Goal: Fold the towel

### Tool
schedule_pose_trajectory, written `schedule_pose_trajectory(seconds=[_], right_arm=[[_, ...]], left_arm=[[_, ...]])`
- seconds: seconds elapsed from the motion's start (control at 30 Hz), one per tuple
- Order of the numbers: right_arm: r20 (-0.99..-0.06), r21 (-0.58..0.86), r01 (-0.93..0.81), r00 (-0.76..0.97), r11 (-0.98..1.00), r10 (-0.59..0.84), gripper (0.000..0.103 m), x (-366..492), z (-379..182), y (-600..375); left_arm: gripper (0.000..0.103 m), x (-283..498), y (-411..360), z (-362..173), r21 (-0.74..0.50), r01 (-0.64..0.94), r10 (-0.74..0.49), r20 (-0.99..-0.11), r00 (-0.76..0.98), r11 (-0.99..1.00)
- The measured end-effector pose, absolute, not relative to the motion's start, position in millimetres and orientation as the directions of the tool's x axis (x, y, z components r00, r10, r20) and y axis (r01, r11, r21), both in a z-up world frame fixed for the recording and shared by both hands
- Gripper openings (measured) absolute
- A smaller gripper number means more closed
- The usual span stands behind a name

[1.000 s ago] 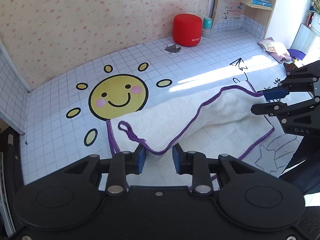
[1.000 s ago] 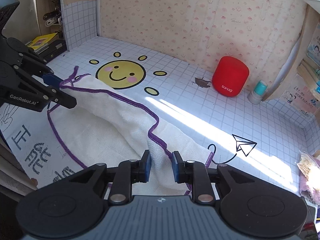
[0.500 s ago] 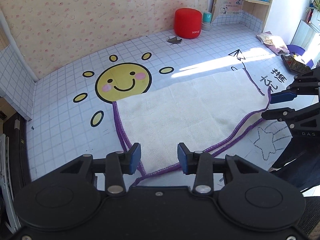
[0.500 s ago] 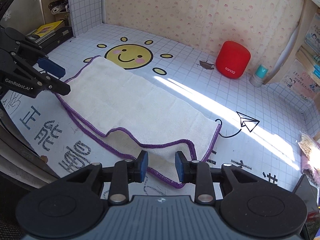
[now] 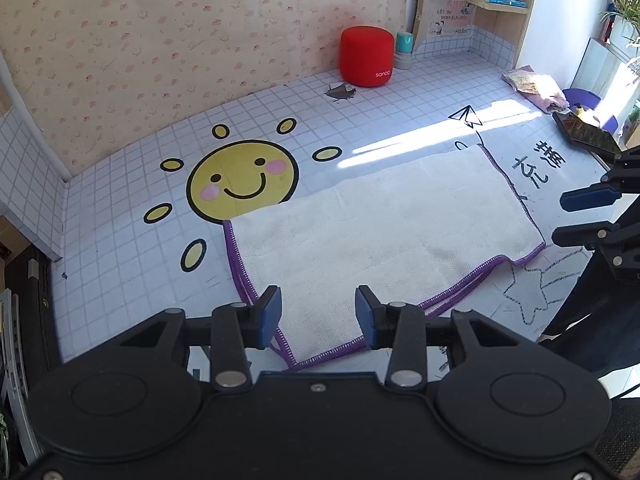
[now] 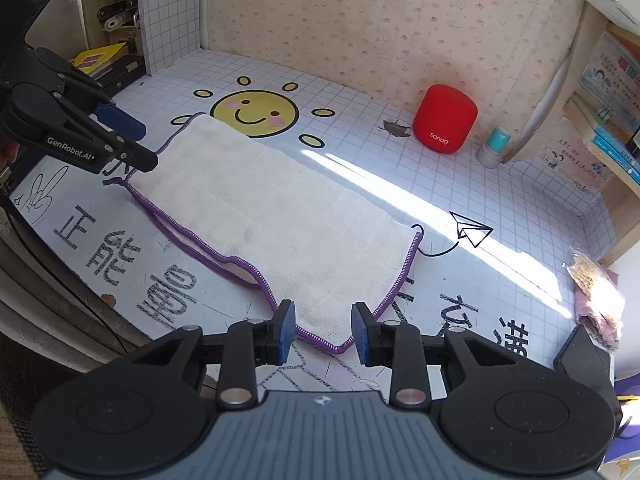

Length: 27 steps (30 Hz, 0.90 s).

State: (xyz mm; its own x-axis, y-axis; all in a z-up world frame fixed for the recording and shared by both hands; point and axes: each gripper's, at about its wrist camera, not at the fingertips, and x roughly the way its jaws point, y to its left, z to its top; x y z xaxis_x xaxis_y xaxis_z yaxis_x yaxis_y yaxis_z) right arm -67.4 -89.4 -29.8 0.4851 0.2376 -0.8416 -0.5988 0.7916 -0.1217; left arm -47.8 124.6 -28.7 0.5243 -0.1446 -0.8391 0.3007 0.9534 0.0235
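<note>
A white towel with purple edging (image 5: 380,220) lies flat on the table, folded once in half, its doubled edges toward me. It also shows in the right wrist view (image 6: 272,216). My left gripper (image 5: 318,316) is open and empty, just above the towel's near left corner. My right gripper (image 6: 323,330) is open and empty, over the towel's near right corner. The right gripper also shows at the right of the left wrist view (image 5: 580,216); the left gripper shows at the left of the right wrist view (image 6: 132,140).
The table mat has a yellow sun face (image 5: 244,182) beyond the towel. A red cylinder (image 5: 366,56) and a small teal bottle (image 5: 403,50) stand at the back wall. A bag (image 5: 532,84) and a dark tray (image 5: 584,132) lie at the right. Shelves stand at the back right.
Both grippers carried the towel's edge over toward me, laid it down and opened. The towel went from draped mid-fold to lying flat in half. Both grippers have drawn back slightly.
</note>
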Motion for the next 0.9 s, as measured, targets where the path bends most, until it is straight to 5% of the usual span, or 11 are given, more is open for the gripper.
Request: schedule_pose_trajectory(seconds=[0.47, 0.9], right_arm=[[-0.833, 0.013, -0.497, 0.475, 0.868, 0.284, 0.030, -5.7, -65.9, -84.3], [-0.855, 0.032, -0.553, 0.416, 0.832, 0.309, 0.032, 21.0, -82.3, -95.8]], left_arm=[[0.051, -15.4, 92.1, -50.8, 0.099, 0.396, -0.138, -0.839, 0.527, 0.913], [0.060, -4.7, 96.3, -76.3, 0.007, 0.342, -0.160, -0.874, 0.458, 0.940]])
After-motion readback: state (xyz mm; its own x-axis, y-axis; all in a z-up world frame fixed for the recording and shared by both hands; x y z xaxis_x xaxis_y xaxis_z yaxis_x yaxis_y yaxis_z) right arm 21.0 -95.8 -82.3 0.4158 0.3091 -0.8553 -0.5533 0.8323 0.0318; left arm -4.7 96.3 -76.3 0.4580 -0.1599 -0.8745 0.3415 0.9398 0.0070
